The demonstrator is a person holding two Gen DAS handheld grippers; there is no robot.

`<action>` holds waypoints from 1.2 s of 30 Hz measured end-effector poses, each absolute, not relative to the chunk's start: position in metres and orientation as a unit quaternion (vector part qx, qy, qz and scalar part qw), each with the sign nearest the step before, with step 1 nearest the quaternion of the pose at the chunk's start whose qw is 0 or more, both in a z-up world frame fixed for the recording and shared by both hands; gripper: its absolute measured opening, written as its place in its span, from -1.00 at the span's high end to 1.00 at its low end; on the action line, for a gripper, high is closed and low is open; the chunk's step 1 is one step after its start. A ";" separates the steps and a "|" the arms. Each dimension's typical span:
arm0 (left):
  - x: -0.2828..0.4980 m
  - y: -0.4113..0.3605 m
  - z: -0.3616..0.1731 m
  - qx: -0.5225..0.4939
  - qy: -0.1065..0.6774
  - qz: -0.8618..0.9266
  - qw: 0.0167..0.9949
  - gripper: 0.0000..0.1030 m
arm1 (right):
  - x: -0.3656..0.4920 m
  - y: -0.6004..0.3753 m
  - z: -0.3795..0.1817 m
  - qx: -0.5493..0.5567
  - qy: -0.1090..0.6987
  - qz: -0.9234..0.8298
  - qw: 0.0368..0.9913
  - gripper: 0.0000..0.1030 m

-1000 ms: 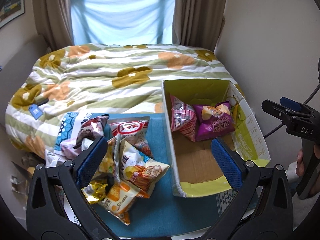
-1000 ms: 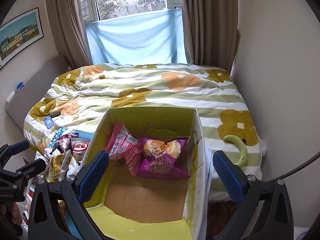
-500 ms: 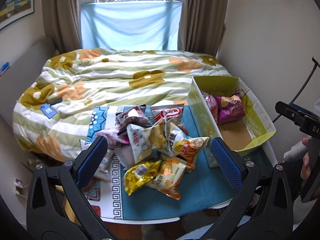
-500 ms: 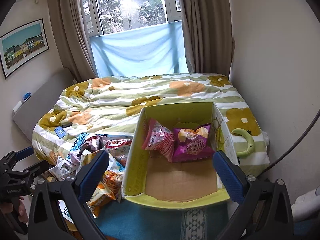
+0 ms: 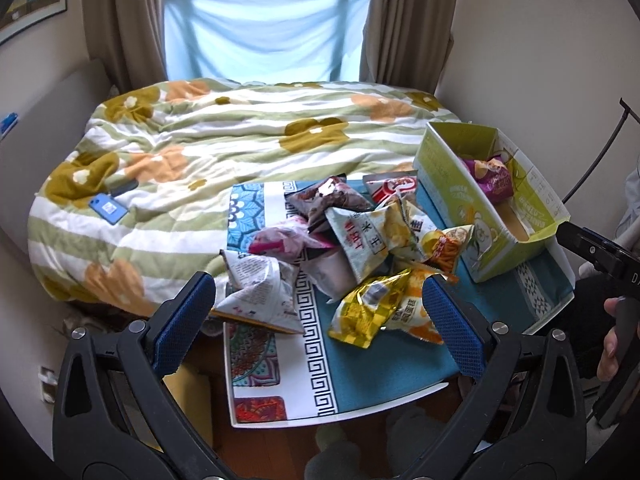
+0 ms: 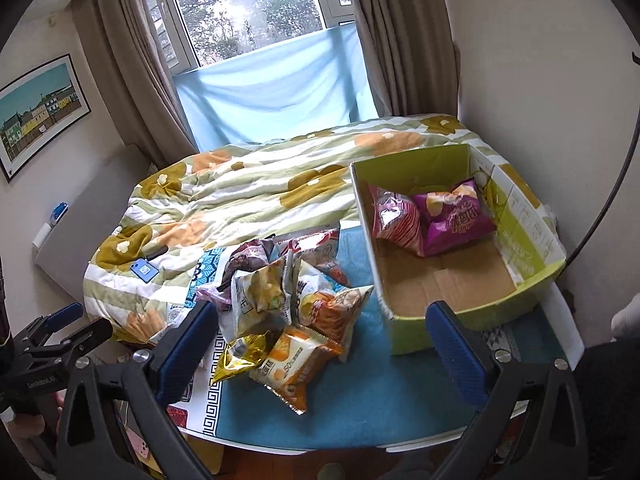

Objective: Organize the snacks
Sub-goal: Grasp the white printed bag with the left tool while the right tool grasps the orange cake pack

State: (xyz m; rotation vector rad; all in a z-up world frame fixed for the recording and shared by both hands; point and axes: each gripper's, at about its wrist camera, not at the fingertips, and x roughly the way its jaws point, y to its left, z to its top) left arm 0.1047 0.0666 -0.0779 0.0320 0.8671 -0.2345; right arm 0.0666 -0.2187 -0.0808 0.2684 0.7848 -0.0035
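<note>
A pile of snack bags point(image 5: 360, 248) lies on a small table with a teal patterned cloth point(image 5: 360, 364); it also shows in the right wrist view point(image 6: 292, 312). A green cardboard box point(image 6: 520, 240) stands at the table's right end and holds a pink bag point(image 6: 396, 216) and a purple bag point(image 6: 456, 216). The box also shows in the left wrist view point(image 5: 452, 184). My left gripper point(image 5: 316, 312) is open and empty, above the table's near left part. My right gripper point(image 6: 324, 336) is open and empty, held back from the pile and the box.
A bed with a striped flowered quilt point(image 5: 200, 152) lies beyond the table, with a blue card point(image 5: 108, 208) on it. A wall point(image 6: 540, 60) stands close on the right of the box. The window with curtains point(image 6: 260, 40) is at the back.
Both grippers have pulled back and up from the table and swung left. The snack pile now fills the middle of both views. Both stay open and empty.
</note>
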 end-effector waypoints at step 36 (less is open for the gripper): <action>0.222 0.067 -0.272 0.098 0.543 -0.055 0.832 -0.66 | 0.126 -0.164 -0.264 0.164 0.531 -0.018 0.831 -1.00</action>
